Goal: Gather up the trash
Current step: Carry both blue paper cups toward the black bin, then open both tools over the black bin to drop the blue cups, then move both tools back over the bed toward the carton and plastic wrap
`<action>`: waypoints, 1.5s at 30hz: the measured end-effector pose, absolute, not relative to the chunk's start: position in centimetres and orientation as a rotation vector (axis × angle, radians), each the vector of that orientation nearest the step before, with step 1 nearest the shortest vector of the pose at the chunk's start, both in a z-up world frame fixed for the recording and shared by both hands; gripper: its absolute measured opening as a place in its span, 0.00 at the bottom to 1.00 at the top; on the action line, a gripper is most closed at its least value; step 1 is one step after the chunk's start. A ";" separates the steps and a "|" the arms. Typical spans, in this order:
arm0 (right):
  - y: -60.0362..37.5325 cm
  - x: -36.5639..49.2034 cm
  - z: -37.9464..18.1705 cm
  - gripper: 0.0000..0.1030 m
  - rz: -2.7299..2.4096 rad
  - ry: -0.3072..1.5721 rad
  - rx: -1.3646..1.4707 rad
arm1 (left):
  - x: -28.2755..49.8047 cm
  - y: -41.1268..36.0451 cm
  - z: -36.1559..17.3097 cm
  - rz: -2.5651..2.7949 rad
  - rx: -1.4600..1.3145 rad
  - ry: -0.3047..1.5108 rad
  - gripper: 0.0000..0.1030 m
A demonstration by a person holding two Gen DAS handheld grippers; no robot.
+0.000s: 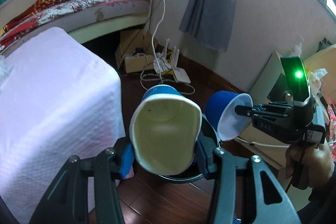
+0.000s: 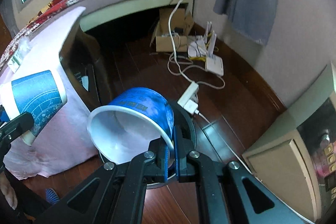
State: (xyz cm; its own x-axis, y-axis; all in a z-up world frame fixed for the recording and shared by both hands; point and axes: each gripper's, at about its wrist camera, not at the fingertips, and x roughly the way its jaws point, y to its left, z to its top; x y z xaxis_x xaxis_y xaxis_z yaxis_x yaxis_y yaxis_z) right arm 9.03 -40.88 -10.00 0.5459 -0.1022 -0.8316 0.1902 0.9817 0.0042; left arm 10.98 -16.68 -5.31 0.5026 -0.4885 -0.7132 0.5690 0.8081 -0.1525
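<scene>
Left wrist view: left gripper fingers squeeze a blue paper cup at centre, mouth facing the camera; at 3 o'clock, the right gripper fingers pinch the rim of a second blue cup. Right wrist view: both cups hang above a round bin on the wooden floor.

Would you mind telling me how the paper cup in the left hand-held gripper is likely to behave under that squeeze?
The paper cup is probably thin and easily crushed: its rim is already squashed out of round between the left hand-held gripper fingers. It looks empty, so likely very light. If let go on the floor it would probably roll, being tapered.
</scene>
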 end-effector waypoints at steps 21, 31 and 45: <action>-41.3 12.6 -19.9 0.05 -0.109 1.133 0.113 | 13.3 -20.8 -14.1 -0.671 0.158 1.033 0.50; -43.1 12.2 -21.9 1.00 -0.242 1.205 0.030 | 13.9 -18.9 -15.9 -0.556 0.130 1.061 0.96; -40.0 11.2 -18.1 1.00 -0.200 1.129 -0.018 | 13.0 -15.8 -14.3 -0.446 0.143 1.009 0.97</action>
State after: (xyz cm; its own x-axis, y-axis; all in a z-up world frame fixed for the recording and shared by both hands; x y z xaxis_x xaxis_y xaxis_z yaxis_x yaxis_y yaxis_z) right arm 11.16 -40.02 -18.09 0.4116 -0.1682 -0.8957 0.1503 0.9819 -0.1154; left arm 13.04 -15.80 -14.30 0.4514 -0.2949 -0.8422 0.4246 0.9011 -0.0879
